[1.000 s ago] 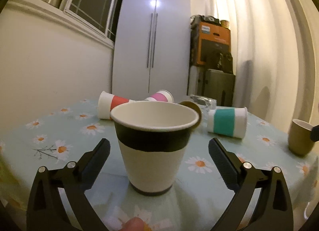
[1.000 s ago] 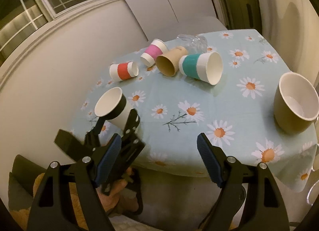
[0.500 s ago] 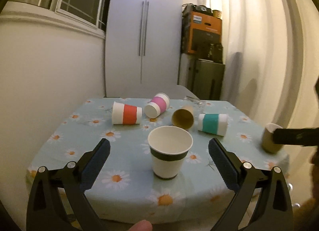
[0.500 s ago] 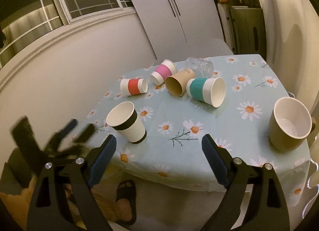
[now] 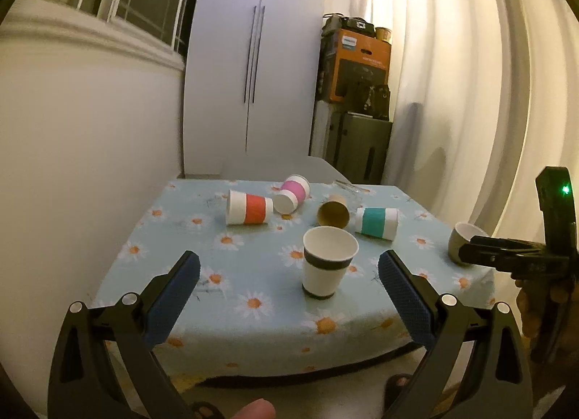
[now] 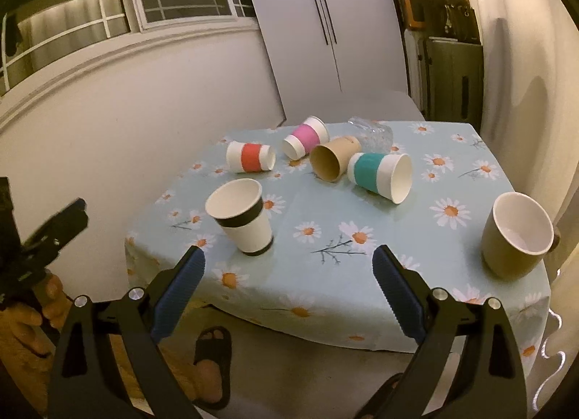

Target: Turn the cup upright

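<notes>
A white paper cup with a black band (image 5: 327,262) stands upright near the front of the daisy tablecloth (image 5: 217,267); it also shows in the right wrist view (image 6: 241,220). My left gripper (image 5: 287,296) is open and empty, held back off the table's front edge. My right gripper (image 6: 287,287) is open and empty, also off the table's front edge. Lying on their sides are a red-band cup (image 6: 250,156), a pink-band cup (image 6: 305,136), a brown cup (image 6: 334,163) and a teal-band cup (image 6: 380,176).
An olive mug (image 6: 517,238) stands upright at the table's right edge. A clear glass (image 6: 372,133) lies behind the brown cup. A white wall runs along the table's left side. A white cabinet (image 5: 253,57) and stacked boxes (image 5: 358,68) stand behind.
My left gripper has pulled back from the black-band cup, which stays upright on the table. My right gripper has also drawn back and risen a little.
</notes>
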`<action>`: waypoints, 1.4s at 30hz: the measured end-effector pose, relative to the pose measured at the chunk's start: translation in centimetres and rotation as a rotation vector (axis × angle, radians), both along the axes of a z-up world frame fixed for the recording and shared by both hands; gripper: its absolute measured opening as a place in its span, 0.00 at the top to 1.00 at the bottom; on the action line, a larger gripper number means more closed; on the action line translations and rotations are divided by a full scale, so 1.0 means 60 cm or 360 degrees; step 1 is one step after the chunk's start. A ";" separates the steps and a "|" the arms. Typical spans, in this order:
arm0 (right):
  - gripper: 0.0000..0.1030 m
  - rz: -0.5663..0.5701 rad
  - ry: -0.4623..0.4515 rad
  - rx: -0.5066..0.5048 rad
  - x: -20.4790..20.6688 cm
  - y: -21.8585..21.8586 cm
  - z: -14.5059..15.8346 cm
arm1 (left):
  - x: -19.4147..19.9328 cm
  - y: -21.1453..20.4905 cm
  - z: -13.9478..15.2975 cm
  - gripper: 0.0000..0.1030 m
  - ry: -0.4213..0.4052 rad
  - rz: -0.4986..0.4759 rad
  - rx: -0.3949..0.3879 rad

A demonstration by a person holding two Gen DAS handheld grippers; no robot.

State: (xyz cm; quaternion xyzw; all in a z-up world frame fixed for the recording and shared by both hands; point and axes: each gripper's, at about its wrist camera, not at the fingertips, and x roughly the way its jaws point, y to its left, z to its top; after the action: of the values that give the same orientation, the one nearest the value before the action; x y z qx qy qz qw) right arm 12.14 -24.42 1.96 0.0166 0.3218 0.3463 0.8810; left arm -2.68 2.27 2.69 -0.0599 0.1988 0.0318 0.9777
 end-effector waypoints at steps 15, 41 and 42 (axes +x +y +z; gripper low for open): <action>0.09 0.0072 -0.0112 -0.0066 -0.035 0.033 0.005 | 0.003 0.024 -0.028 0.06 0.0140 0.0020 -0.0013; 0.09 0.0089 -0.0034 -0.0226 -0.031 0.055 -0.023 | 0.035 -0.020 -0.065 0.06 0.0361 -0.0174 0.0042; 0.09 0.0082 -0.0038 -0.0227 -0.031 0.054 -0.023 | 0.034 -0.021 -0.066 0.06 0.0360 -0.0171 0.0047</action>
State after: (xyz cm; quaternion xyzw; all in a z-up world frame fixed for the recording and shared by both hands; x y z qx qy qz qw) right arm 10.30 -21.17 0.57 -0.0587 0.3355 0.3451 0.8746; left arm -0.62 1.00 -1.25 -0.0308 0.3101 -0.0111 0.9501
